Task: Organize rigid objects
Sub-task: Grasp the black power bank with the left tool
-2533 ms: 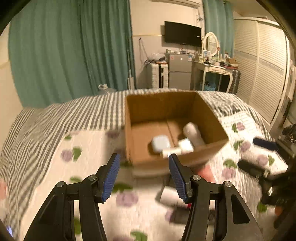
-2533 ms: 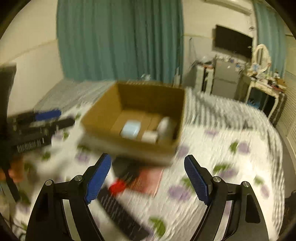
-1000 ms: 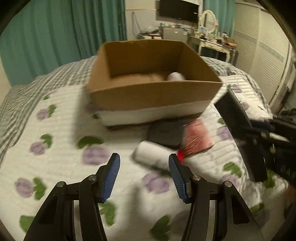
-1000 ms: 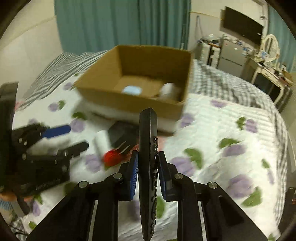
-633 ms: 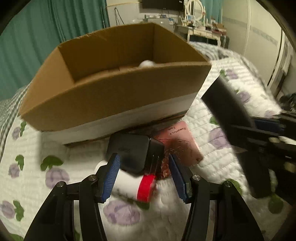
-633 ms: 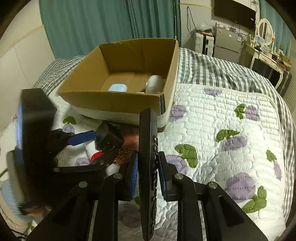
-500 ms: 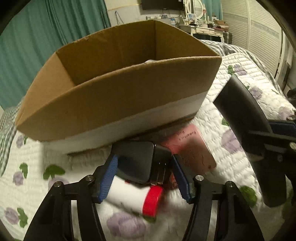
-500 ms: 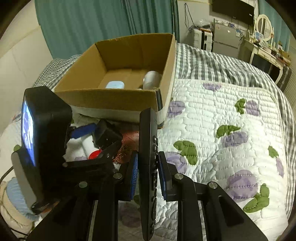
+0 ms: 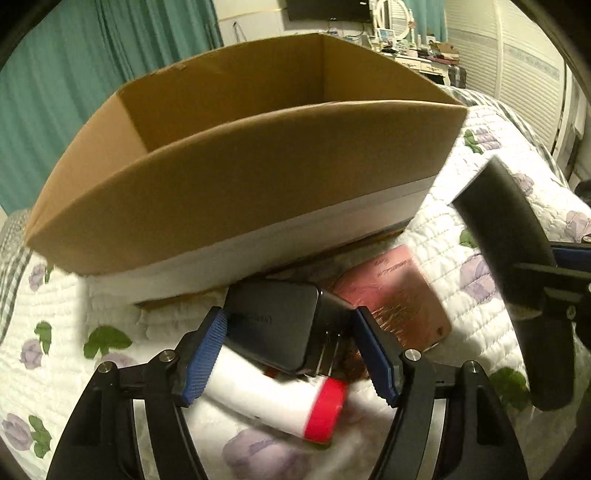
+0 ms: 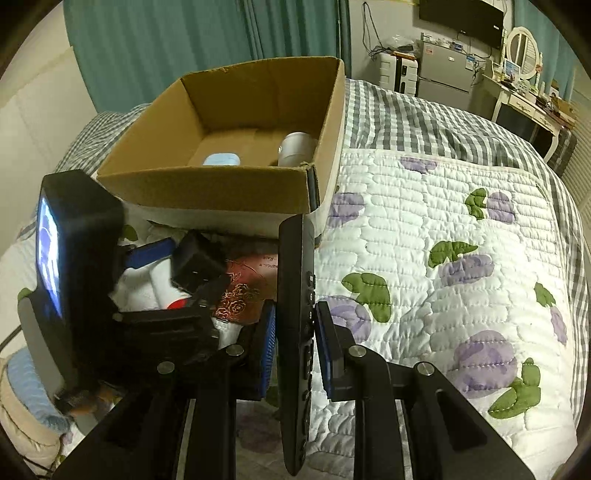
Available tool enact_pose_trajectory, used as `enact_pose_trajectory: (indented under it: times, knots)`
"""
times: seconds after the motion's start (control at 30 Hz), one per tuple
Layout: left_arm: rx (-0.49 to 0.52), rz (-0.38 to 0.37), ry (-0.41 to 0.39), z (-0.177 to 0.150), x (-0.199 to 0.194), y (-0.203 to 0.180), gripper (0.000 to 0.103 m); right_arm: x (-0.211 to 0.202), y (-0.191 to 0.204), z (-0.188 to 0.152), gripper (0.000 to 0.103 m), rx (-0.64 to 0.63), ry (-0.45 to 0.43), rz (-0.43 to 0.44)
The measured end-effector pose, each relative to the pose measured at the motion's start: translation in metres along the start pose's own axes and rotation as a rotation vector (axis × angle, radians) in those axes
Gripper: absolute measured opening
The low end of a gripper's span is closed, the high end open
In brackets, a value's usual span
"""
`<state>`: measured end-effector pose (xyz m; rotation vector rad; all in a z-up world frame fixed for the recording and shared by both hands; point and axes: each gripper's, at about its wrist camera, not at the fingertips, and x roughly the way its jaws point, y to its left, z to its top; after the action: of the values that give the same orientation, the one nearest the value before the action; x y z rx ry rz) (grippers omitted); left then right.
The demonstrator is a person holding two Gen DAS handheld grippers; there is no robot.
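This is a home bedroom. A bed (image 10: 461,229) with a flowered quilt fills it, with teal curtains (image 10: 207,40) behind. A dressing table (image 10: 524,99) with a mirror and a wall television (image 10: 461,14) stand beyond

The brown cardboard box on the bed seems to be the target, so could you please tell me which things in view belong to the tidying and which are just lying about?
Part of the job:
- brown cardboard box
- black remote control, clamped in the right hand-held gripper
- black plug adapter, between the left hand-held gripper fingers
- white tube with red cap
- pink rose-patterned card

Just lying about:
- floral quilt
- teal curtains
- grey fridge
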<state>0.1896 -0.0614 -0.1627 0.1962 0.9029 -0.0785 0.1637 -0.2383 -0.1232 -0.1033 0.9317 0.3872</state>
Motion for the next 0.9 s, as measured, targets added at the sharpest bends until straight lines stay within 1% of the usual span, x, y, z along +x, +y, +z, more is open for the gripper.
enact_pose_trajectory:
  times: [0.1, 0.17, 0.23, 0.3, 0.37, 0.43, 0.5, 0.53, 0.63, 0.73, 0.77, 0.87, 0.9]
  knots:
    - [-0.037, -0.033, 0.008, -0.006, -0.003, 0.017, 0.072, 0.0, 0.001, 0.0, 0.02, -0.003, 0.0, -0.001]
    - [-0.04, -0.041, 0.007, -0.01, -0.004, 0.02, 0.072, 0.0, 0.001, 0.0, 0.02, -0.004, 0.001, -0.001]
    - [-0.001, -0.026, 0.006, -0.013, -0.004, 0.014, 0.072, 0.001, 0.001, 0.0, 0.02, -0.003, 0.002, 0.0]
    - [0.061, 0.02, -0.003, -0.019, -0.004, 0.006, 0.073, 0.001, 0.001, 0.0, 0.02, -0.002, 0.003, -0.001]
    - [0.071, 0.031, -0.005, -0.019, -0.001, 0.004, 0.075, 0.001, 0.001, 0.0, 0.02, -0.004, 0.004, -0.001]
    - [0.04, 0.009, -0.004, -0.018, 0.004, 0.01, 0.081, 0.001, 0.001, 0.0, 0.02, -0.006, 0.006, -0.002]
    - [0.009, -0.014, -0.001, -0.018, 0.01, 0.017, 0.084, 0.002, 0.001, 0.0, 0.02, -0.006, 0.008, -0.004]
    - [-0.014, -0.04, 0.007, -0.018, 0.014, 0.021, 0.084, 0.002, 0.001, 0.0, 0.02, -0.006, 0.009, -0.004]
    - [-0.043, -0.077, 0.015, -0.018, 0.018, 0.03, 0.084, 0.003, 0.001, 0.0, 0.02, -0.008, 0.012, -0.007]
    - [-0.028, -0.073, 0.013, -0.019, 0.016, 0.031, 0.082, 0.003, 0.001, 0.0, 0.02, -0.008, 0.012, -0.007]
    - [-0.017, -0.074, 0.025, -0.011, 0.019, 0.03, 0.081, 0.003, 0.001, 0.0, 0.02, -0.007, 0.012, -0.007]
    - [-0.008, -0.078, 0.059, -0.009, 0.018, 0.03, 0.08, 0.004, 0.001, 0.0, 0.02, -0.008, 0.012, -0.006]
    - [-0.015, -0.09, 0.063, -0.01, 0.016, 0.033, 0.08, 0.004, 0.001, 0.0, 0.02, -0.008, 0.012, -0.007]
